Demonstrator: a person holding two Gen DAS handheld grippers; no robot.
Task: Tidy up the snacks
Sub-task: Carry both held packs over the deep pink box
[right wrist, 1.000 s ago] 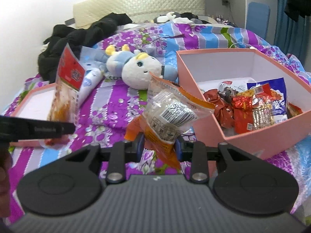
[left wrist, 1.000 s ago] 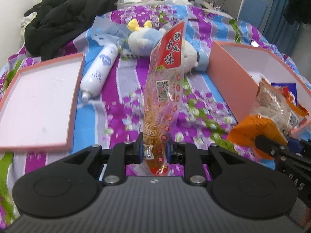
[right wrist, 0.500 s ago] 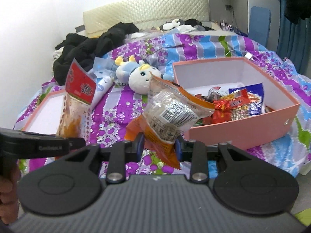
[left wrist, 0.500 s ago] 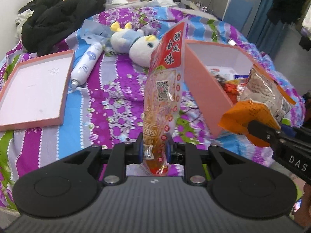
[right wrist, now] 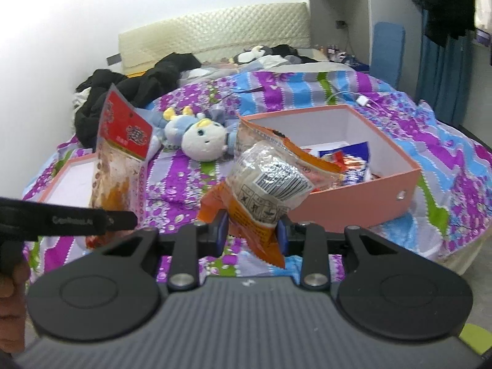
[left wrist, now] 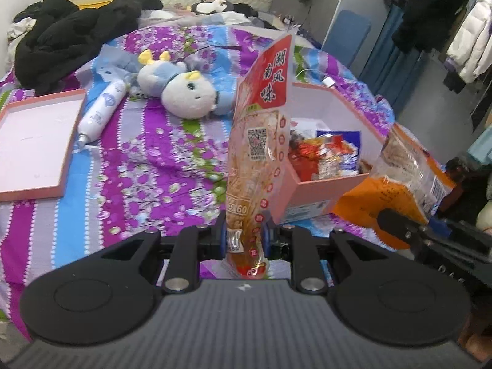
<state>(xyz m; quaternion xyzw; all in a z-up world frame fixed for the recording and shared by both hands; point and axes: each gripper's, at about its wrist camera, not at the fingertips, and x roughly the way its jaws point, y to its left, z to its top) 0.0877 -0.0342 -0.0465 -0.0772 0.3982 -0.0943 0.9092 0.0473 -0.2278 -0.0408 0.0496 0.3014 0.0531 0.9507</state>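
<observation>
My left gripper point(left wrist: 245, 240) is shut on a tall red-topped snack pouch point(left wrist: 261, 141), held upright above the bedspread. The same pouch point(right wrist: 121, 160) shows at the left of the right wrist view. My right gripper point(right wrist: 252, 236) is shut on an orange and clear snack bag point(right wrist: 267, 184), which also appears at the right of the left wrist view as the orange bag point(left wrist: 399, 175). Beyond both stands an open pink box point(right wrist: 363, 203) with several wrapped snacks inside. Both held packs hang in front of the box, apart from it.
The pink box lid point(left wrist: 33, 141) lies at the left on the purple striped bedspread point(left wrist: 147, 166). A white tube point(left wrist: 101, 110) and a blue plush toy point(left wrist: 184, 92) lie behind. Black clothes point(left wrist: 67, 33) pile at the far left. A hand point(right wrist: 9, 289) grips the left tool.
Both grippers have risen and drawn back from the bed with their packs held. The box now sits farther off and its snacks are in fuller view.
</observation>
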